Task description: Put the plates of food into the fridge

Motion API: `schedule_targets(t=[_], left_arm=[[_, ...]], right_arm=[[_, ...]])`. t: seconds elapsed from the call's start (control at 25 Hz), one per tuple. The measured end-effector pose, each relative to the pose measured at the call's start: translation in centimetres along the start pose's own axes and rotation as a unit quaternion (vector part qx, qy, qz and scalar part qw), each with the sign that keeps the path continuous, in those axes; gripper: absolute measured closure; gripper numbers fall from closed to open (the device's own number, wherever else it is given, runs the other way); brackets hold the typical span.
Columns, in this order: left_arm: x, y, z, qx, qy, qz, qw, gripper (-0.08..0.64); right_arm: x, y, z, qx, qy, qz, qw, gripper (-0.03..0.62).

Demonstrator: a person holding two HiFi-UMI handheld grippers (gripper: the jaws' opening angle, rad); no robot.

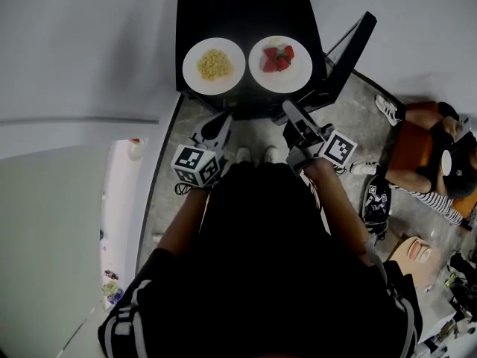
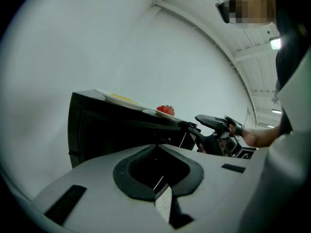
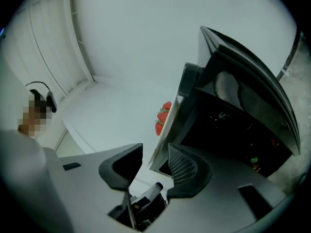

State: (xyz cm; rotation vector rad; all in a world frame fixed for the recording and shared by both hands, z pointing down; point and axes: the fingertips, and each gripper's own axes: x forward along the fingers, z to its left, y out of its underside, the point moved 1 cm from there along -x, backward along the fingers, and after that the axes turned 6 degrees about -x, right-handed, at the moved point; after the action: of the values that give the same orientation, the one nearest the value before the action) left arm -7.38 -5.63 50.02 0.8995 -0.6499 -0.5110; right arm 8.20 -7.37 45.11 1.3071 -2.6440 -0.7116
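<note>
Two white plates sit on top of the black mini fridge (image 1: pixel 246 10): one with yellow food (image 1: pixel 214 66) at left, one with strawberries (image 1: pixel 280 63) at right. The fridge door (image 1: pixel 350 51) stands open to the right, showing the dark inside (image 3: pixel 228 125). My right gripper (image 1: pixel 291 112) is at the fridge's front top edge, just below the strawberry plate (image 3: pixel 163 118). It (image 3: pixel 154 154) is open, with the fridge's corner showing in the gap and the pads pressing on nothing. My left gripper (image 1: pixel 221 119) hangs shut and empty in front of the fridge (image 2: pixel 156 152).
A person (image 1: pixel 428 155) sits on the floor at right, with a dark bag (image 1: pixel 376 200) close to my right side. White walls run behind and left of the fridge. A white unit (image 1: pixel 123 200) stands at left.
</note>
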Motion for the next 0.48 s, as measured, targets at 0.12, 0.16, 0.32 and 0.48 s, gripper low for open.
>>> schedule_targets(t=[0.12,0.16,0.32,0.48], left_arm=[[-0.1,0.0,-0.1,0.000,-0.003,-0.001,1.0000,0.537],[-0.1,0.0,-0.1,0.001,-0.003,-0.001,1.0000,0.537],[-0.2,-0.1,-0.2,0.001,-0.007,-0.001,1.0000,0.537],[0.0,0.0,0.3,0.000,-0.010,0.002,0.9999,0.537]], right_arm=[[0.0,-0.5,0.0,0.029,-0.004,-0.018,0.999,0.430],[0.0,-0.6,0.1,0.037,-0.006,-0.022,0.999,0.425],[0.3,-1.2,-0.1,0.071,-0.004,-0.043,0.997,0.414],[0.8,-1.7,-0.9,0.097,0.000,-0.058,0.994,0.408]])
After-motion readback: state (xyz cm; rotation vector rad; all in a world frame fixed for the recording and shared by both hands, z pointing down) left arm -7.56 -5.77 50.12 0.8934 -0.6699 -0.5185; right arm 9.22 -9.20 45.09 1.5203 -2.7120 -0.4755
